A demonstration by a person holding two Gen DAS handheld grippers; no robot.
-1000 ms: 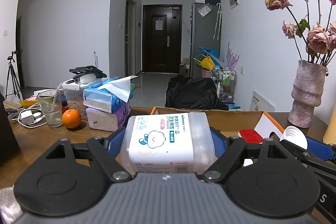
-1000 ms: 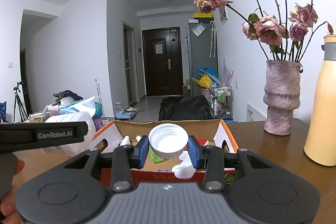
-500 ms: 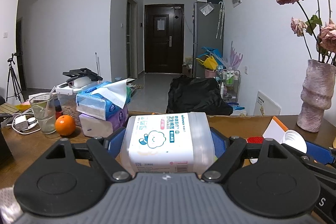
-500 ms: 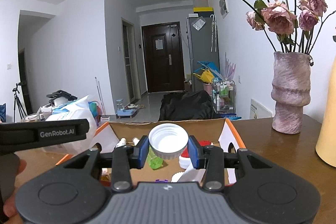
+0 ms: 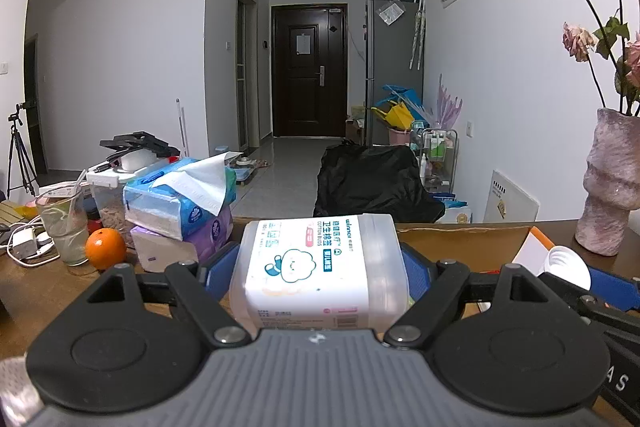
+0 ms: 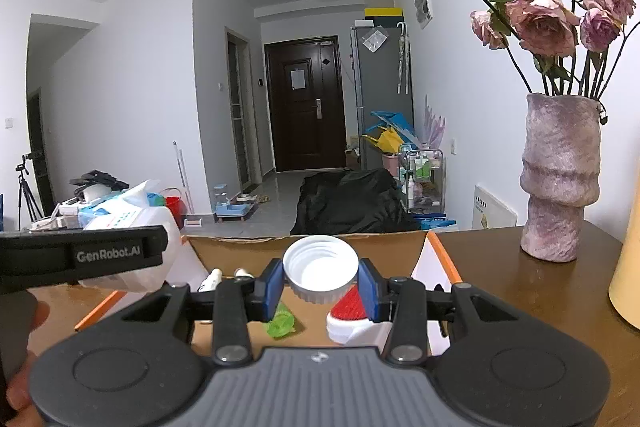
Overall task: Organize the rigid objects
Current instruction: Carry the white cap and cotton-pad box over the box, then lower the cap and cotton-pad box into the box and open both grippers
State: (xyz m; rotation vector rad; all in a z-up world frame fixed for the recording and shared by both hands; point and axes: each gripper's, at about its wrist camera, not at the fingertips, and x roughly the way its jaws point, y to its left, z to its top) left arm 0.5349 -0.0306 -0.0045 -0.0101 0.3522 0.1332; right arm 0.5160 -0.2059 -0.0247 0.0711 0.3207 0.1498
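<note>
My left gripper (image 5: 320, 267) is shut on a clear plastic cotton-bud box (image 5: 316, 267) with a white label, held above the wooden table. My right gripper (image 6: 321, 285) is shut on a white screw cap (image 6: 321, 273), held over an open cardboard box (image 6: 424, 263). The cap also shows at the right of the left wrist view (image 5: 568, 265). The cotton-bud box shows at the left of the right wrist view (image 6: 132, 251), behind the left gripper's black body. Inside the cardboard box lie a red-and-white item (image 6: 352, 319), a green piece (image 6: 282, 323) and small white bottles (image 6: 212, 279).
A stack of tissue packs (image 5: 180, 211), an orange (image 5: 105, 248), a glass (image 5: 64, 223) and chargers (image 5: 24, 243) sit at the table's left. A pink vase (image 6: 560, 179) with dried roses stands at the right, next to a yellow bottle (image 6: 628, 279).
Both grippers have moved a little forward and up over the cardboard box, each keeping its hold. The vase and tissue packs have shifted in view accordingly.
</note>
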